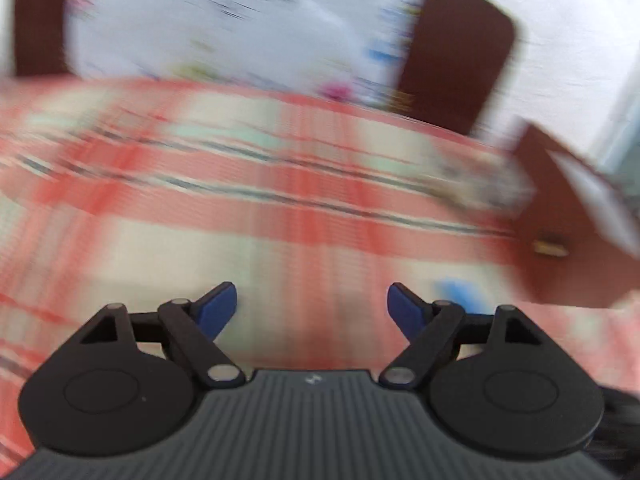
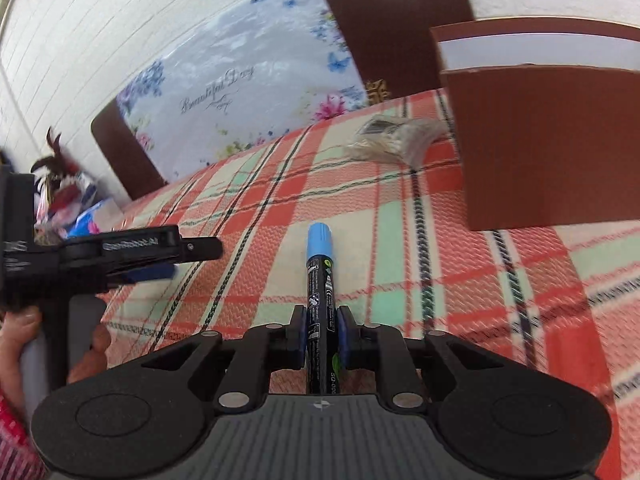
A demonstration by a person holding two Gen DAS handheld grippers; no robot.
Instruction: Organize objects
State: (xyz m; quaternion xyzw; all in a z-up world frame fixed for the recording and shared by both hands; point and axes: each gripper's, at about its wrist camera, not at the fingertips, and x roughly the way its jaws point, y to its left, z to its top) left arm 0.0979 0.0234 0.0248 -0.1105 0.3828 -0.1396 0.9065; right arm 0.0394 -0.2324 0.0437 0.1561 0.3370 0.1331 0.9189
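Marker: your right gripper (image 2: 322,342) pinches one black marker (image 2: 322,312) with a blue cap (image 2: 319,241); the barrel runs forward between the blue pads (image 2: 345,344), cap pointing away from you, above the checked cloth.
Right gripper: pressed tight on the barrel near its middle; the near end passes back under the gripper body.
Left gripper: seen at the left of the right-wrist view (image 2: 160,264) and in its own blurred view (image 1: 312,312), it stands spread with nothing between the fingers. Your hand (image 2: 24,340) grips its handle.
Brown box: one open brown box (image 2: 552,148) with a white inner wall stands on the cloth to the far right of the marker, well apart from it; judged the likely place for the marker.
Packet: one clear crinkled packet (image 2: 396,138) lies on the cloth just left of the box, untouched.
Surface: red, green and cream checked cloth (image 2: 500,292); one floral panel (image 2: 224,92) with brown ends stands behind it.
Progress: judged early to middle. One marker is picked up but not yet placed; the packet is still out. What the box holds is hidden.
Count: one marker, one box, one packet, two grippers.
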